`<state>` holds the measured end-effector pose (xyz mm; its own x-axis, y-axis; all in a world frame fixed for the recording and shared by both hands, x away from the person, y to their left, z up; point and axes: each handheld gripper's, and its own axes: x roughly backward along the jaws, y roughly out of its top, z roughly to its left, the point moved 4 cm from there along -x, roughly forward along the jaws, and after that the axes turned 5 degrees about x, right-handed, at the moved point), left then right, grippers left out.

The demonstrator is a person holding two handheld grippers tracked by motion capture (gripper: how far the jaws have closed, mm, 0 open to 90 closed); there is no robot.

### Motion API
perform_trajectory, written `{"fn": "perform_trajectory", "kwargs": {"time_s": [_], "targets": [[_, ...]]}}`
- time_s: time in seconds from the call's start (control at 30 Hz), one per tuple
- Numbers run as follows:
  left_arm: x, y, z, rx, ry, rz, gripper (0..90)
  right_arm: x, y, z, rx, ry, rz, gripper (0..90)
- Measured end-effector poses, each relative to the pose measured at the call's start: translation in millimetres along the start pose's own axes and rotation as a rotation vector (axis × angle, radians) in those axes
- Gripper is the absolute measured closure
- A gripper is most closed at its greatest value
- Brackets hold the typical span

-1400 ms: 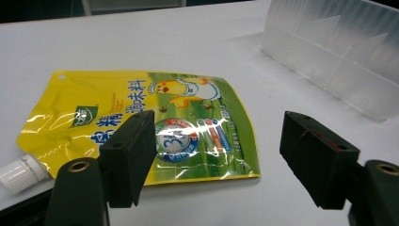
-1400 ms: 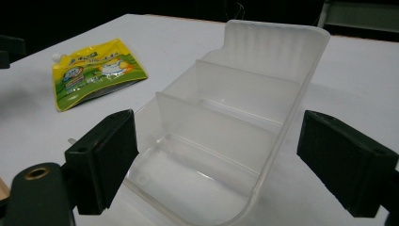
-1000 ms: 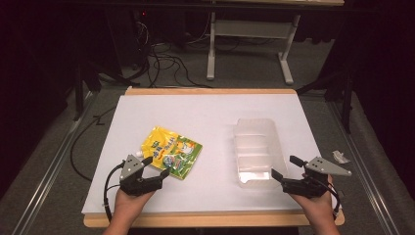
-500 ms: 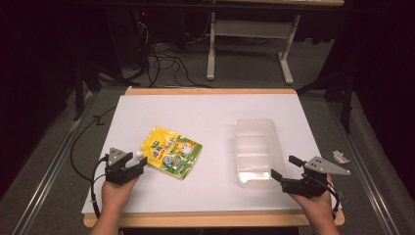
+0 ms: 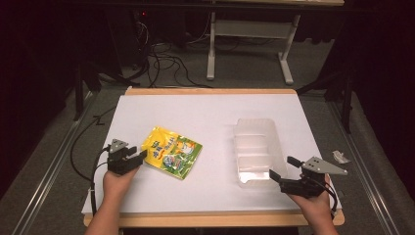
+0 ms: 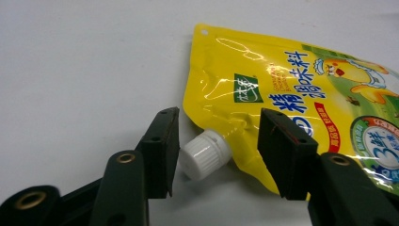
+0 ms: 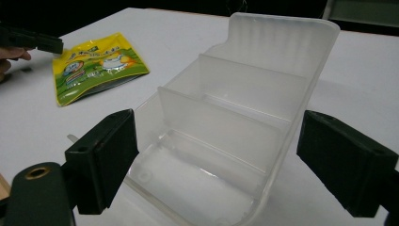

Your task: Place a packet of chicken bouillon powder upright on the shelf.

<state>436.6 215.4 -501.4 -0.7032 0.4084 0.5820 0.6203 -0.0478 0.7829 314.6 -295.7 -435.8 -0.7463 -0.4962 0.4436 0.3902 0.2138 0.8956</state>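
Note:
A yellow and green spout pouch [image 5: 172, 152] lies flat on the white table [image 5: 205, 117], left of centre. My left gripper [image 5: 139, 156] is at the pouch's left corner. In the left gripper view its jaws [image 6: 217, 141] have just been closing and stand either side of the pouch's white screw cap [image 6: 205, 154], with a gap still showing on the right side. A clear plastic divided box [image 5: 257, 149] sits to the right. My right gripper [image 5: 283, 167] is open at the box's near end, its jaws [image 7: 214, 155] wide on either side of the box [image 7: 244, 94].
The table's wooden front edge [image 5: 210, 219] runs just below both hands. A small crumpled white scrap [image 5: 339, 156] lies beyond the table's right edge. Cables [image 5: 161, 58] and a desk frame [image 5: 249, 49] stand on the floor behind.
My left gripper moved left from below the pouch to its left corner, and its jaws narrowed. The right gripper, the pouch and the box stayed where they were.

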Motion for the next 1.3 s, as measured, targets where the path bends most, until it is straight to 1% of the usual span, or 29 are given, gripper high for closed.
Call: {"fn": "perform_trajectory", "kwargs": {"time_s": [0.03,0.07,0.1,0.13,0.17,0.2,0.23,0.27,0.5,0.63,0.7,0.73,0.77,0.8,0.83,0.93,0.97,1.03,1.17,1.23,1.27,1.3], "targets": [[0.0,0.0,0.0,0.000,0.000,0.000,50.4,0.0,0.0,0.0,0.000,0.000,0.000,13.1],[-2.2,-0.8,0.9,0.013,0.006,0.012,50.4,0.1,-0.1,-0.1,0.001,0.000,0.000,13.1],[-3.1,-1.4,1.4,0.017,0.007,0.020,50.5,0.2,-0.2,-0.4,0.003,-0.002,-0.001,13.1],[-4.2,-2.4,2.7,0.035,0.004,0.041,50.6,0.6,-0.6,0.2,-0.002,-0.002,0.002,13.2],[-4.8,-2.8,3.1,0.051,-0.003,0.052,50.3,0.6,-0.7,-0.2,0.006,-0.002,0.000,13.3],[-5.7,-3.7,3.4,0.063,-0.009,0.069,49.3,1.0,-0.9,-0.1,0.003,-0.005,0.002,13.3],[-5.7,-3.7,3.4,0.063,-0.009,0.069,48.1,1.0,-0.9,-0.1,0.003,-0.005,0.002,13.3],[-6.2,-4.4,3.7,0.072,-0.014,0.079,48.1,1.8,-1.1,-0.2,0.000,-0.007,0.002,13.5],[-2.6,-8.6,0.9,0.099,-0.006,0.072,50.4,4.5,-0.7,0.2,0.002,-0.010,-0.003,13.9],[1.3,-10.9,1.6,0.095,-0.020,0.072,54.6,3.9,-0.7,0.8,0.004,-0.007,0.000,14.1],[3.4,-12.0,2.8,0.112,-0.035,0.062,59.3,3.3,-0.9,1.2,0.007,-0.004,0.001,14.2],[4.2,-12.0,2.8,0.113,-0.040,0.055,59.7,3.3,-0.9,1.3,0.007,-0.004,0.001,14.3],[5.9,-11.6,2.9,0.113,-0.043,0.043,61.9,3.4,-0.8,1.3,0.008,-0.004,0.001,14.3],[5.6,-12.5,2.6,0.109,-0.046,0.047,63.6,3.6,-0.8,1.3,0.007,-0.005,0.002,14.4],[5.6,-12.5,2.6,0.109,-0.046,0.047,63.7,3.6,-0.8,1.3,0.007,-0.005,0.002,14.4],[6.3,-12.9,-0.2,0.075,-0.038,0.043,63.8,3.7,-0.9,0.7,0.002,-0.004,0.003,14.5],[6.4,-13.0,-1.2,0.069,-0.032,0.040,63.9,3.7,-1.0,0.7,-0.001,-0.005,0.004,14.6],[6.9,-13.1,-1.7,0.063,-0.034,0.039,63.9,3.5,-0.9,0.8,0.000,-0.005,0.004,14.6],[8.1,-13.3,-1.5,0.064,-0.046,0.037,63.8,3.3,-1.0,0.6,0.001,-0.004,0.005,14.6],[9.8,-14.4,-1.3,0.075,-0.054,0.038,63.6,3.6,-1.1,-0.1,0.000,-0.005,0.005,14.8],[14.1,-16.6,-1.1,0.069,-0.068,0.040,63.1,3.9,-1.3,-1.1,0.000,-0.005,0.004,14.9],[16.8,-17.4,-0.7,0.054,-0.064,0.031,62.6,4.0,-1.3,-1.3,-0.002,-0.004,0.004,14.9]]}}
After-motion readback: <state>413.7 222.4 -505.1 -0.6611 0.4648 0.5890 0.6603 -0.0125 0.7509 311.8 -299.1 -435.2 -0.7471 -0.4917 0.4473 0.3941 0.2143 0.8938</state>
